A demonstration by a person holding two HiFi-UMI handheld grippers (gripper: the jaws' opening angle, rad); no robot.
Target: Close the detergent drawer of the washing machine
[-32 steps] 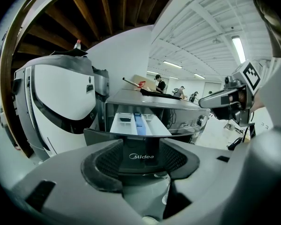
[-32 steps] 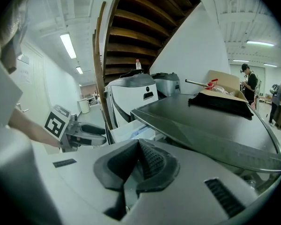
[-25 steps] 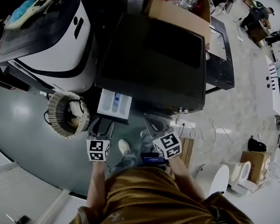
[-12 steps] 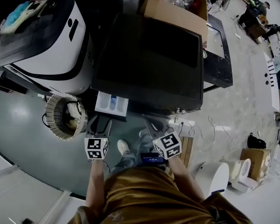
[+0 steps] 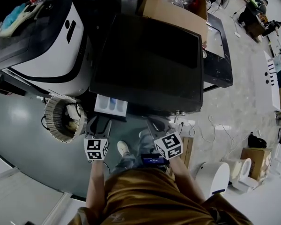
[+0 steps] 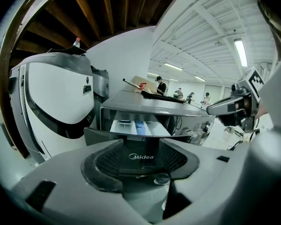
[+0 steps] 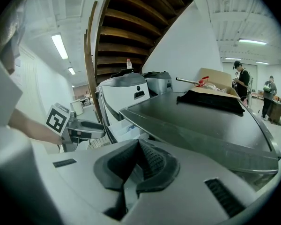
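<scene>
The dark front-load washing machine [image 5: 150,64] fills the middle of the head view. Its white detergent drawer [image 5: 111,107] sticks a short way out of the front at the left, with blue inserts showing. My left gripper [image 5: 99,125] is open right at the drawer's front panel; in the left gripper view the dark panel with the Midea label [image 6: 141,156] sits between the spread jaws of the left gripper [image 6: 141,165], and the drawer tray [image 6: 138,127] shows above it. My right gripper [image 5: 158,125] hangs beside the machine's front, shut on nothing, its pads [image 7: 150,161] pressed together.
A white top-load washer [image 5: 42,41] stands to the left, with a woven basket [image 5: 61,118] on the floor below it. A cardboard box [image 5: 178,8] rests behind the machine. Cables and a power strip [image 5: 187,124] lie at the right, near white rolls [image 5: 225,177].
The drawer has slid further into the machine, and my left gripper has moved forward with it. The right gripper has barely moved.
</scene>
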